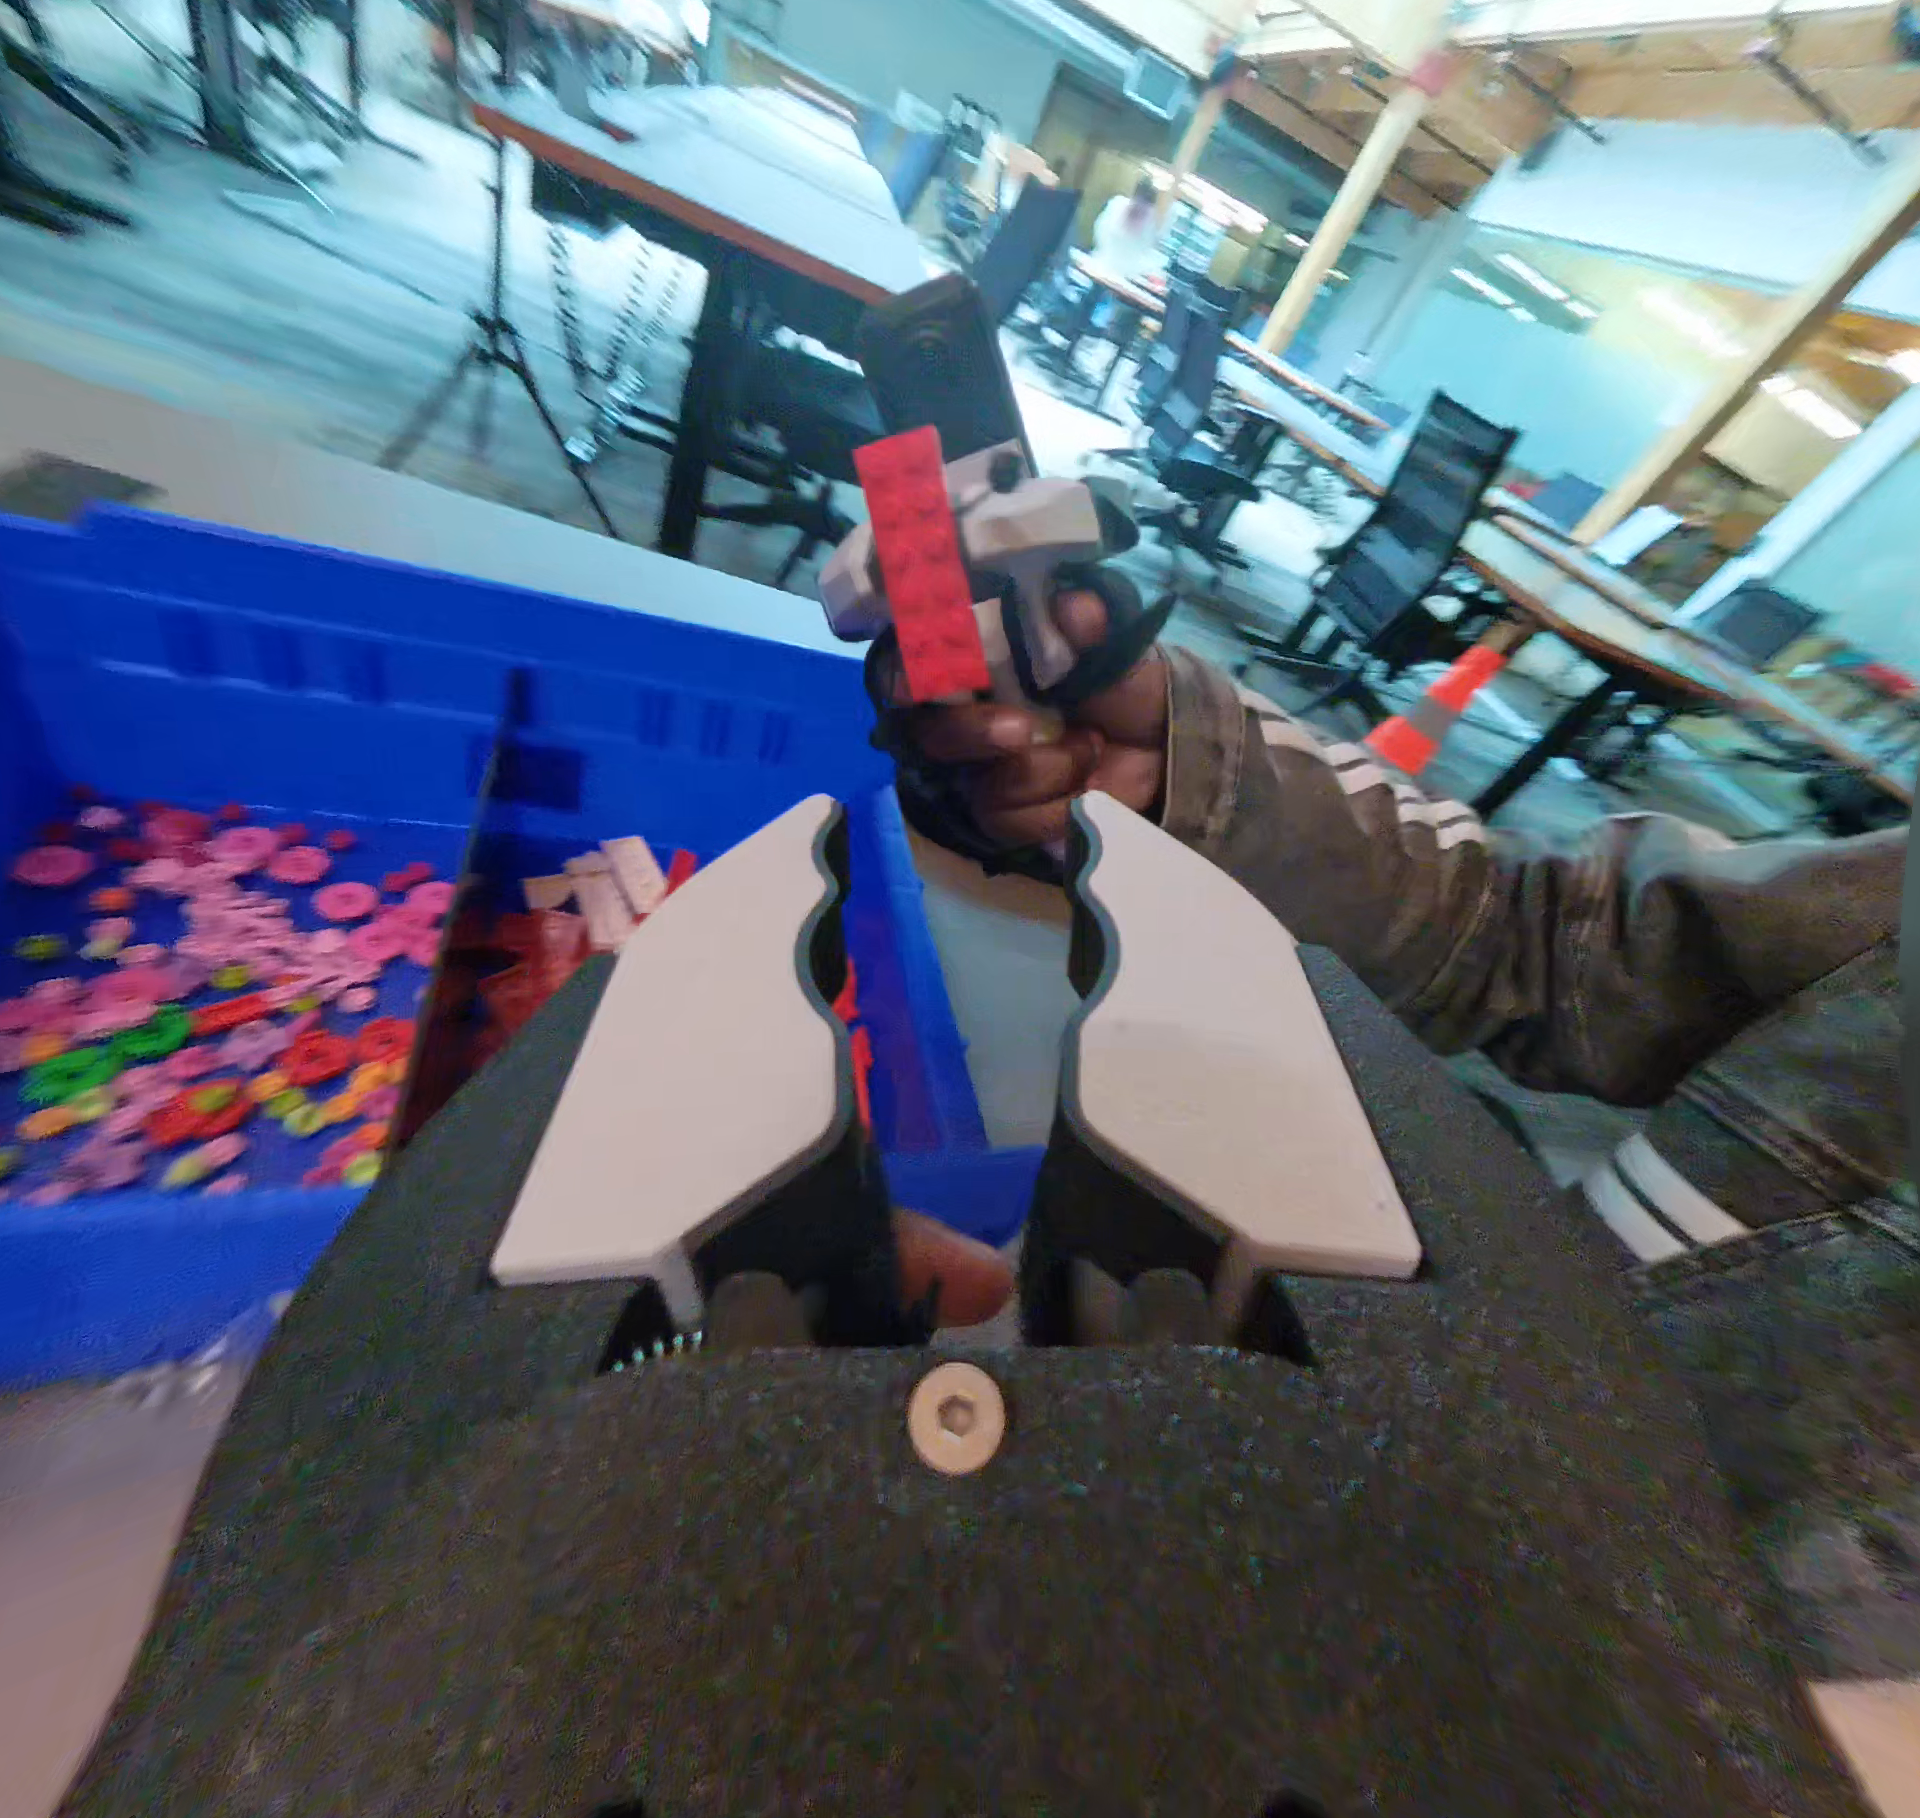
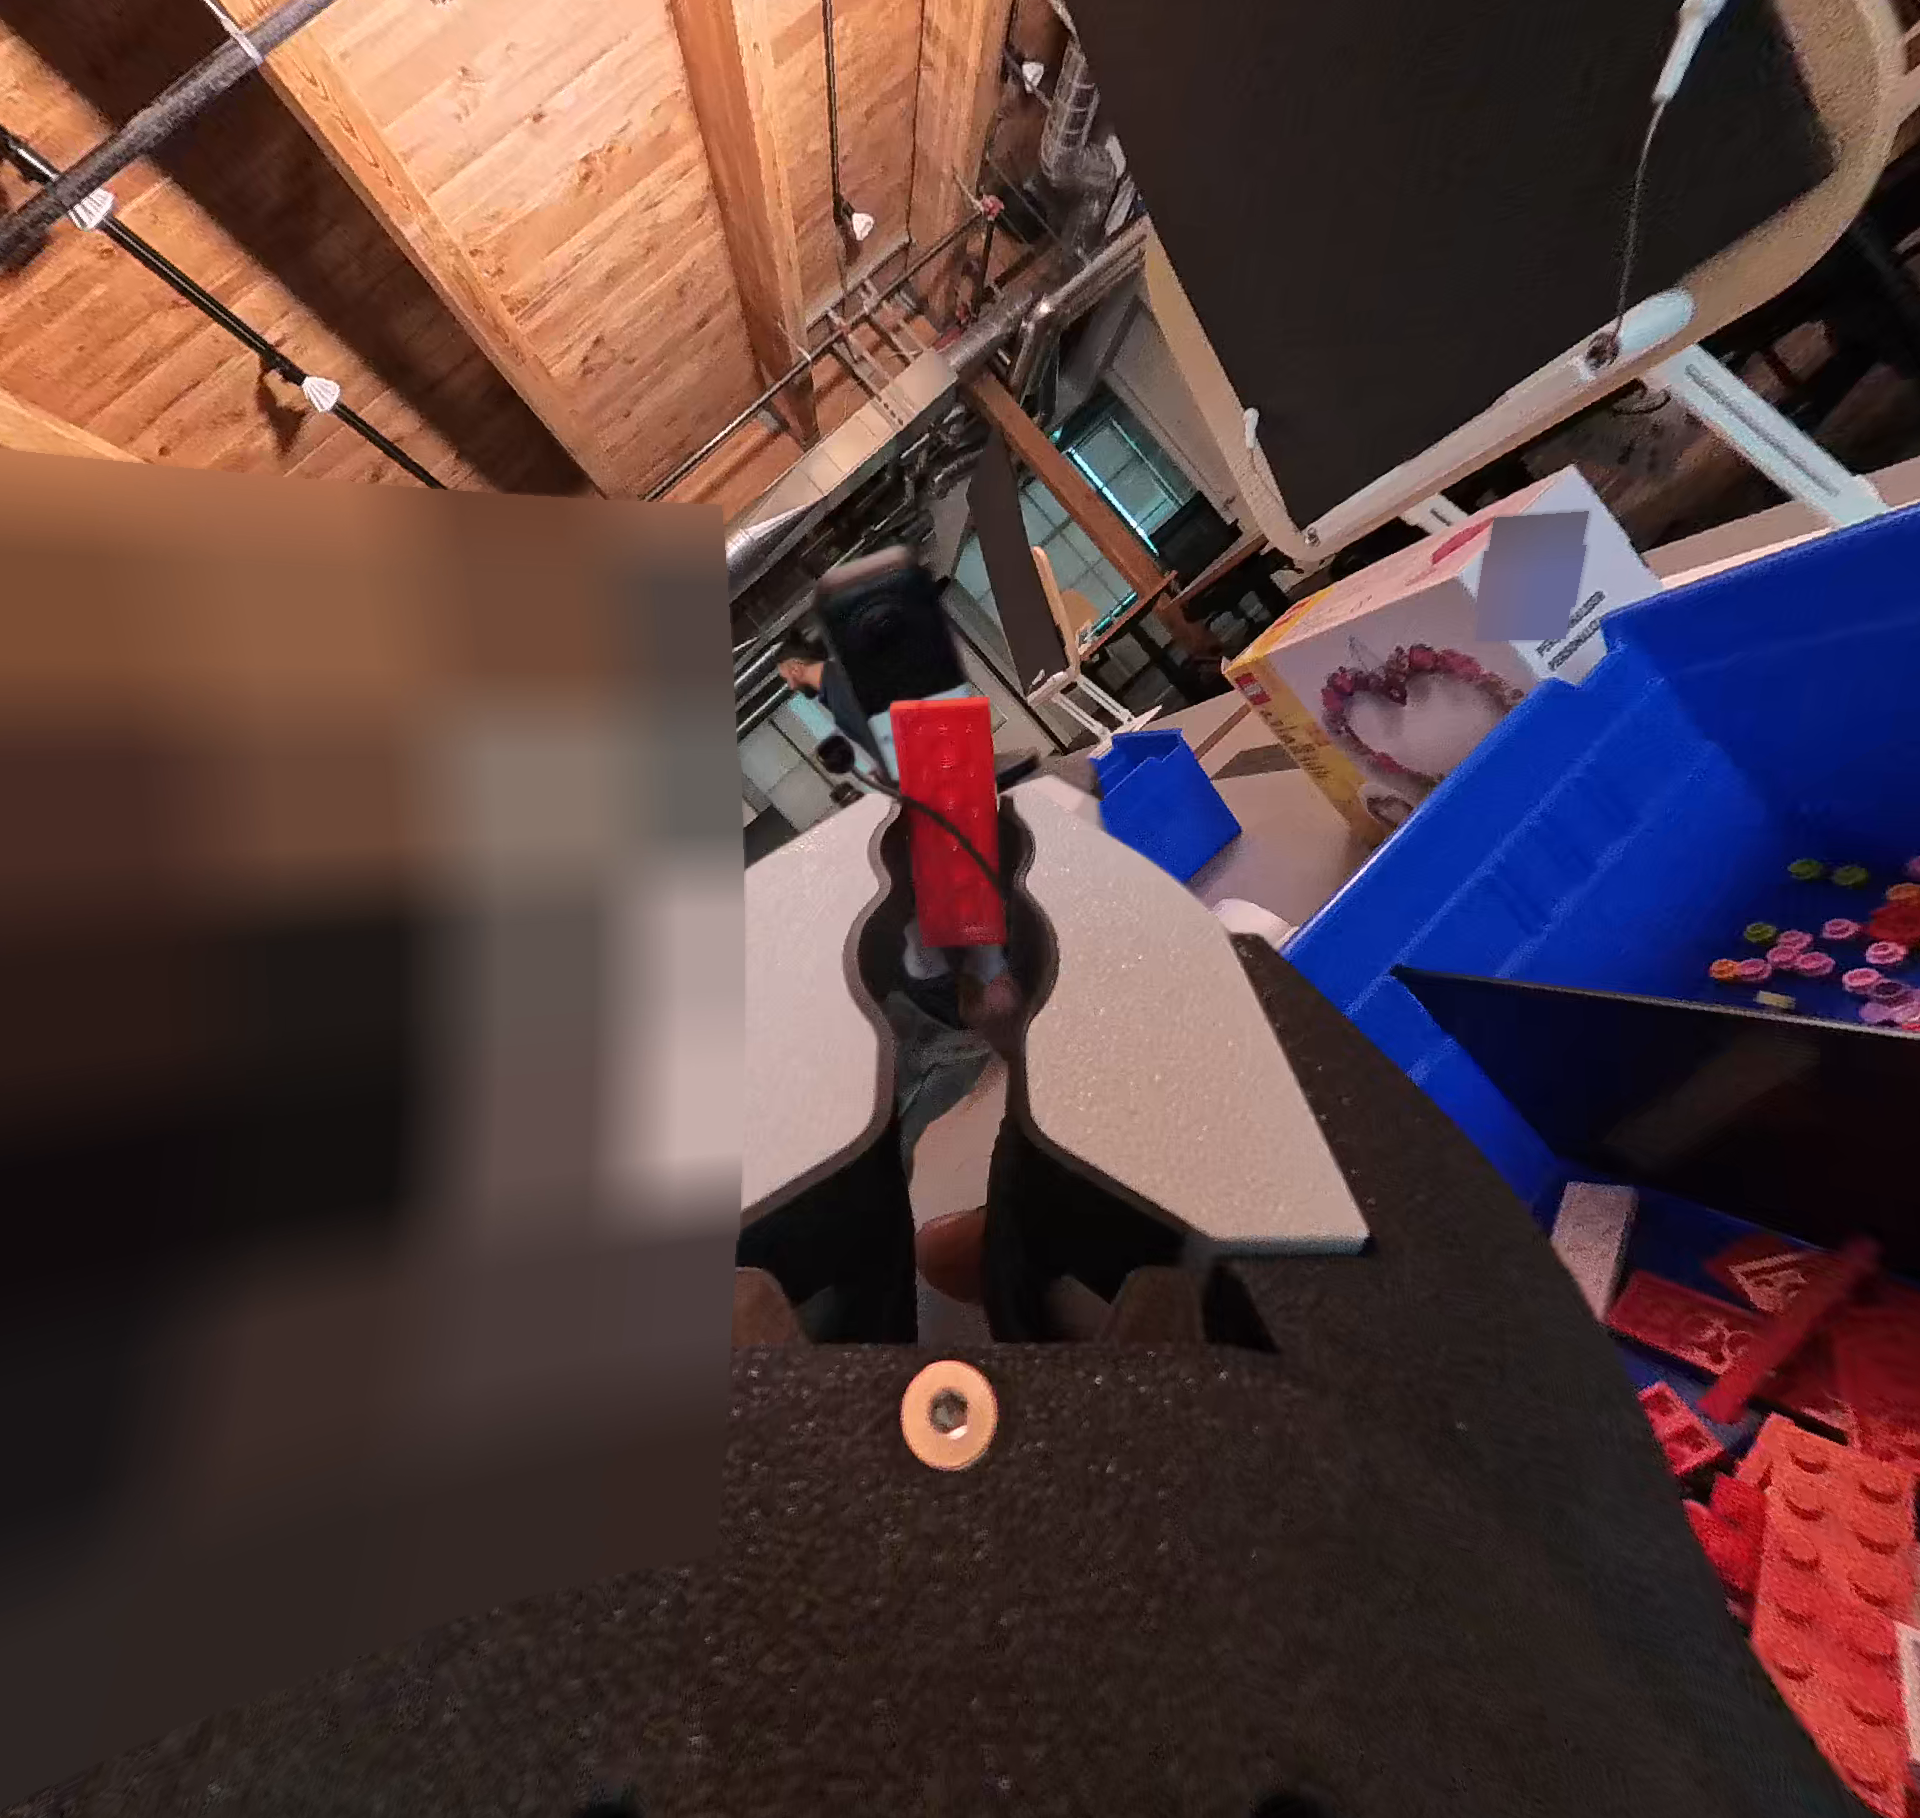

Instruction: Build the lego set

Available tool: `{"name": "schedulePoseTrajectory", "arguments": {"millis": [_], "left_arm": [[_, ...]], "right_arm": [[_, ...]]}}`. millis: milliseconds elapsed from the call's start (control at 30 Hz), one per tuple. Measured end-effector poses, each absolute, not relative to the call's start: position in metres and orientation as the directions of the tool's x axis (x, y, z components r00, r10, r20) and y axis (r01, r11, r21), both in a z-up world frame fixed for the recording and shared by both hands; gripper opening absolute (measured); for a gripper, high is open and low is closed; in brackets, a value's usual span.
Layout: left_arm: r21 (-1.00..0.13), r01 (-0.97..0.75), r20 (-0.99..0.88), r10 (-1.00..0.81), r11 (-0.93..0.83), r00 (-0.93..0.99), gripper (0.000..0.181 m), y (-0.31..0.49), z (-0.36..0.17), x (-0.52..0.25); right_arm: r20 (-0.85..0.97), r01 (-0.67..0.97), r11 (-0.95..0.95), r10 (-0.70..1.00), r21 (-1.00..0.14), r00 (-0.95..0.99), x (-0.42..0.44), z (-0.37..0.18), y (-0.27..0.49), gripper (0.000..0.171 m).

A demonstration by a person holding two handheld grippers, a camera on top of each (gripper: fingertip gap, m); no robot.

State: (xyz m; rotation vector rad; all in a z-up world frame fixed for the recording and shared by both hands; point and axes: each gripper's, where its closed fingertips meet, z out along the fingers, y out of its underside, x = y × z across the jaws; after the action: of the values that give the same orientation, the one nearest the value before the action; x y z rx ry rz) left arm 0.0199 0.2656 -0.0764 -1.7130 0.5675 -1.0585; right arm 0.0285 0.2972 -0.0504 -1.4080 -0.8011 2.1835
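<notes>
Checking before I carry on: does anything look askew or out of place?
Nothing stands out. The right gripper holds the red plate aloft, the left gripper is open and empty, and loose pieces sit inside the blue bin.

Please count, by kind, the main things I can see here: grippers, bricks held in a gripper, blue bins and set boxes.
Grippers: 2, left gripper and right gripper
Held bricks: 1, red plate
Blue bins: 2, large blue bin and small blue bin
Set boxes: 1, lego box
Total: 6

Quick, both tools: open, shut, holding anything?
Left tool: open, empty.
Right tool: shut on a red plate, held up clear of the blue bin.
</notes>
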Motion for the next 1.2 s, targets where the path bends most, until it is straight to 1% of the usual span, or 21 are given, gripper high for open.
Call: {"name": "schedulePoseTrajectory", "arguments": {"millis": [67,133,300,400,467,533,700,833,867,933,1033,1133,1200], "left_arm": [[-0.885,0.153,0.462,-0.783,-0.440,0.417,0.041,0.273,-0.074,0.031],[-0.868,0.205,0.497,-0.777,-0.453,0.387,0.041,0.280,-0.070,0.035],[-0.863,0.186,0.504,-0.778,-0.469,0.375,0.042,0.287,-0.079,0.044],[-0.868,0.196,0.496,-0.784,-0.456,0.373,0.024,0.290,-0.079,0.043],[-0.871,0.189,0.490,-0.790,-0.453,0.369,0.018,0.291,-0.081,0.042],[-0.871,0.190,0.492,-0.789,-0.454,0.369,0.017,0.292,-0.083,0.041],[-0.882,0.162,0.468,-0.790,-0.442,0.397,0.017,0.295,-0.091,0.039],[-0.893,0.170,0.447,-0.784,-0.416,0.431,0.016,0.302,-0.087,0.031],[-0.895,0.180,0.445,-0.780,-0.409,0.439,0.016,0.305,-0.084,0.027],[-0.900,0.190,0.434,-0.773,-0.391,0.464,0.016,0.314,-0.076,0.016],[-0.910,0.197,0.412,-0.752,-0.364,0.515,0.016,0.331,-0.060,-0.007],[-0.933,0.164,0.356,-0.744,-0.321,0.566,0.016,0.336,-0.047,-0.025],[-0.946,0.143,0.316,-0.738,-0.290,0.596,0.016,0.336,-0.038,-0.036]], "right_arm": [[-0.674,-0.027,-0.743,0.620,-0.668,-0.401,0.027,-0.052,0.295,0.016],[-0.674,-0.026,-0.743,0.620,-0.669,-0.402,0.026,-0.053,0.294,0.016],[-0.685,-0.004,-0.750,0.607,-0.662,-0.404,0.021,-0.058,0.294,0.016],[-0.690,-0.001,-0.754,0.601,-0.656,-0.403,0.020,-0.060,0.295,0.016],[-0.691,-0.001,-0.748,0.614,-0.664,-0.382,0.020,-0.064,0.298,0.016],[-0.696,0.005,-0.751,0.609,-0.660,-0.380,0.020,-0.066,0.299,0.016],[-0.705,0.025,-0.747,0.615,-0.664,-0.353,0.018,-0.073,0.301,0.017],[-0.716,0.044,-0.745,0.621,-0.666,-0.319,0.018,-0.072,0.307,0.017],[-0.721,0.051,-0.747,0.618,-0.663,-0.315,0.018,-0.070,0.310,0.015],[-0.730,0.071,-0.751,0.608,-0.656,-0.313,0.014,-0.064,0.318,0.001],[-0.715,0.118,-0.711,0.659,-0.694,-0.235,0.006,-0.062,0.337,0.000],[-0.672,0.178,-0.649,0.725,-0.740,-0.149,0.005,-0.066,0.348,0.000],[-0.634,0.231,-0.608,0.771,-0.760,-0.058,0.002,-0.075,0.360,0.000]]}}
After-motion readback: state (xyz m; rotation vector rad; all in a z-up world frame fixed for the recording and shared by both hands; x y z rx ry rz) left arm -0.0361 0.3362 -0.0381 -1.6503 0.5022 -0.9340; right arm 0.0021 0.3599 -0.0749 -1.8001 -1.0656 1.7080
